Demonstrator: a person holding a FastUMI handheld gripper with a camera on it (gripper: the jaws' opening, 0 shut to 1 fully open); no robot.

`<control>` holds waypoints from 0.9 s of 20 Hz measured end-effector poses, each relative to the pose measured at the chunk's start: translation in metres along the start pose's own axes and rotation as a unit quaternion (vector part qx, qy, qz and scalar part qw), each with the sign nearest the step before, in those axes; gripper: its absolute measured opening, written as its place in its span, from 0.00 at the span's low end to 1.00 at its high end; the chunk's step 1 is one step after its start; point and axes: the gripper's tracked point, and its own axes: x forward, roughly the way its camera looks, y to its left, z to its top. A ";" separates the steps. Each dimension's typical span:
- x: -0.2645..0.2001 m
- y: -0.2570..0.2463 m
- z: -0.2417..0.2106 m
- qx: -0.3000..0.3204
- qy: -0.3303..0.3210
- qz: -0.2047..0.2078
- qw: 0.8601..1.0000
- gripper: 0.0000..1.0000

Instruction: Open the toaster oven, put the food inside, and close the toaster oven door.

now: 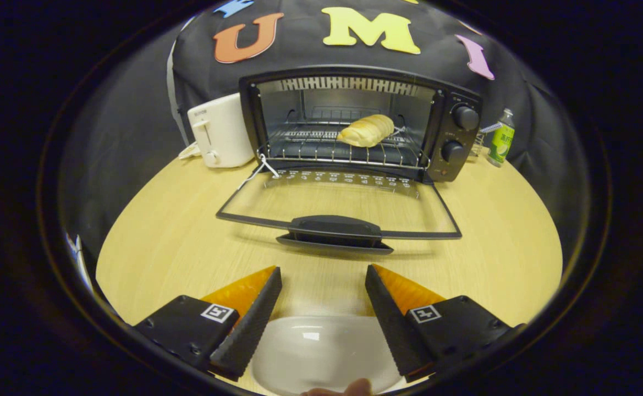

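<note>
- A white plate (321,352) is seen nearest, lying on the table (167,242) below and between the jaws, with nothing on it; a fingertip (349,388) shows at its near rim.
- The gripper (323,283) is held with its jaws spread wide and nothing between them; both ribbed pads (247,324) are clear of the plate's upper surface as far as can be told.
- Just ahead of the jaws, the toaster oven door (338,203) is found folded fully down, its glass pane roughly level above the table and its dark handle (335,226) facing the jaws.
- Beyond the door, the toaster oven (453,165) stands open, and the food, a bread roll (366,131), rests on the wire rack (321,148) inside, toward the side of the control knobs (466,117).
- The placing is judged done; only the closing of the door appears to remain.
- The door is judged stiff, hinged at its far edge and fairly light, yet glazed, so a gentle lift is called for.
- The handle is judged the best place to take hold or push under, at its middle, since the glass would be slippery and easily marked.
- A white toaster (219,132) stands beyond the left jaw beside the oven, and a green bottle (501,138) beyond the right jaw.
</note>
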 end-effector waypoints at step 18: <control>-0.037 -0.004 0.057 0.055 -0.102 -0.035 0.993 1.00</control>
